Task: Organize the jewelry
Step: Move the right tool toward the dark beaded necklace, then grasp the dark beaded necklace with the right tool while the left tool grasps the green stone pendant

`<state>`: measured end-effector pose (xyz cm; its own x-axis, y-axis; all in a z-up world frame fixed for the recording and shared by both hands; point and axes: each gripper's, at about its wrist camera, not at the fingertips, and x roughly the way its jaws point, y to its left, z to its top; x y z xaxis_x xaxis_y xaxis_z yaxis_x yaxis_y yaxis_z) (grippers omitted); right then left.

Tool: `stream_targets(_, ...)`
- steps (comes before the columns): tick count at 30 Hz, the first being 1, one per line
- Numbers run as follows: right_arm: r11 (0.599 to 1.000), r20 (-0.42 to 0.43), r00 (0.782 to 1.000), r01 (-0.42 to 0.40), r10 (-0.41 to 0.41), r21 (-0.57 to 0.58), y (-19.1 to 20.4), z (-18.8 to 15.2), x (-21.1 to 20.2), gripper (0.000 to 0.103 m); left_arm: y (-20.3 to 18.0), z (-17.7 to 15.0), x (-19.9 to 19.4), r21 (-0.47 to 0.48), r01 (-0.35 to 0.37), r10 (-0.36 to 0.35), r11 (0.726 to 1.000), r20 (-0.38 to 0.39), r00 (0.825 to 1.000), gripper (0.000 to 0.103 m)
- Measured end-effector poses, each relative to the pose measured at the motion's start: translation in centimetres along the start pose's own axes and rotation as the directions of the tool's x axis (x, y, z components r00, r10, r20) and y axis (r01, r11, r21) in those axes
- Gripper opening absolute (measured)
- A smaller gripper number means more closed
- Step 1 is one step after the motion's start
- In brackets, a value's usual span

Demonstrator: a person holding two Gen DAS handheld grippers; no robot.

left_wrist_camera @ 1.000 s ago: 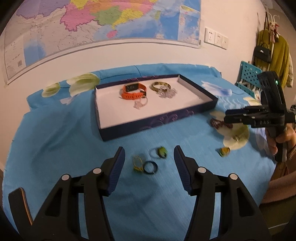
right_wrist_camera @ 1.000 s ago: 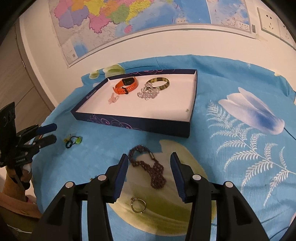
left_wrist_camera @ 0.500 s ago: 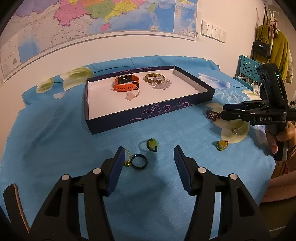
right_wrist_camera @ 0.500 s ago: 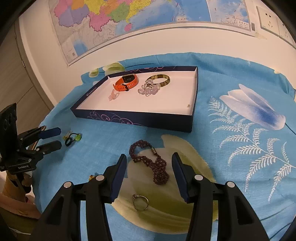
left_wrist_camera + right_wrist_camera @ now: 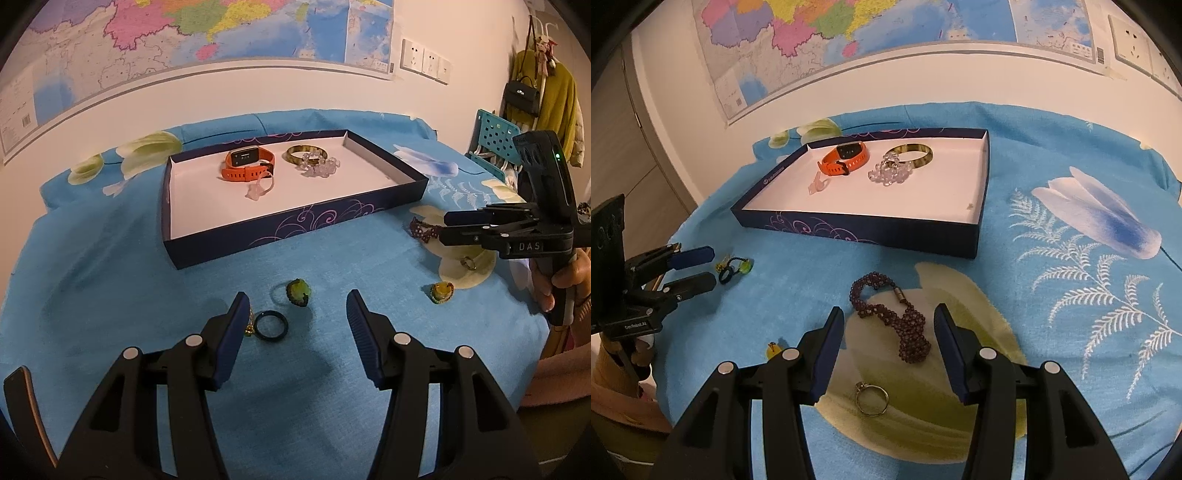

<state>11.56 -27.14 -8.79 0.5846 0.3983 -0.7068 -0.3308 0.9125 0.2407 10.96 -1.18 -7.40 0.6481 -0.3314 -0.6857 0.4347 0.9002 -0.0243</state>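
Observation:
A dark blue tray [image 5: 295, 229] [image 5: 857, 232] on the blue cloth holds an orange watch [image 5: 247, 164] [image 5: 846, 157], a gold bangle [image 5: 306, 153] [image 5: 912, 155], clear beads [image 5: 888, 171] and a pink piece [image 5: 260, 188]. My left gripper [image 5: 295, 306] [image 5: 698, 267] hangs open over a dark ring [image 5: 271, 325], a green-stone ring [image 5: 297, 291] and a small gold piece half hidden by its left finger. My right gripper [image 5: 888, 325] [image 5: 448, 225] stands open just above a dark red bead bracelet [image 5: 901, 321] [image 5: 421, 229]; a silver ring [image 5: 871, 397] lies under it.
A yellow-stone ring [image 5: 441, 291] [image 5: 772, 350] lies on the cloth between the two grippers. A wall with a map runs behind the table. A blue stool [image 5: 495, 140] and hanging clothes stand at the far right. A hand [image 5: 565, 280] holds the right gripper's handle.
The left gripper has swung to the right, so the rings now sit nearer its left finger. The right gripper drew back slightly from the bracelet, then held still. Neither gripper's opening changed.

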Motion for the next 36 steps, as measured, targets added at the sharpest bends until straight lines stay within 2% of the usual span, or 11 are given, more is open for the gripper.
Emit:
stream_targets(10, 1.000, -0.009, 1.000, 0.004, -0.004, 0.005, 0.0, 0.0, 0.3, 0.048, 1.6, -0.3, -0.3, -0.036, -0.038, 0.038, 0.999, -0.004, 0.999, 0.053)
stream_targets(15, 1.000, -0.024, 1.000, 0.012, -0.012, -0.008, 0.3, 0.2, 0.8, 0.048, 0.1, 0.3, 0.0, 0.022, -0.004, 0.004, 1.000, 0.005, 1.000, 0.052)
stream_targets(21, 0.998, -0.036, 0.998, 0.040, -0.042, -0.056, 1.2, 0.4, 1.2, 0.047, -0.8, 1.0, 1.9, 0.047, 0.013, -0.011, 0.999, -0.044, 0.999, 0.050)
stream_targets(26, 0.992, -0.043, 0.996, 0.079, -0.084, -0.098, 1.9, 0.5, 1.5, 0.030, -0.7, 1.2, 2.7, 0.036, 0.031, -0.028, 0.999, -0.073, 0.997, 0.047)
stream_targets(28, 0.991, -0.042, 0.995, 0.089, -0.093, -0.099, 1.8, 0.6, 1.5, 0.013, -0.6, 1.2, 3.1, 0.029, 0.036, -0.033, 0.999, -0.090, 0.995, 0.044)
stream_targets(30, 0.993, -0.043, 0.996, 0.078, -0.082, -0.093, 1.6, 0.6, 1.5, 0.012, -0.4, 1.1, 3.4, 0.019, 0.041, -0.039, 0.999, -0.106, 0.994, 0.035)
stream_targets(34, 0.994, -0.029, 0.997, 0.072, -0.075, -0.084, 1.5, 0.7, 1.3, 0.009, 0.0, 1.1, 3.8, -0.001, 0.051, -0.051, 0.999, -0.121, 0.991, 0.029)
stream_targets(36, 0.995, -0.024, 0.998, 0.062, -0.064, -0.077, 1.4, 0.8, 1.1, 0.009, 0.0, 1.1, 3.8, -0.005, 0.051, -0.052, 0.999, -0.123, 0.991, 0.019)
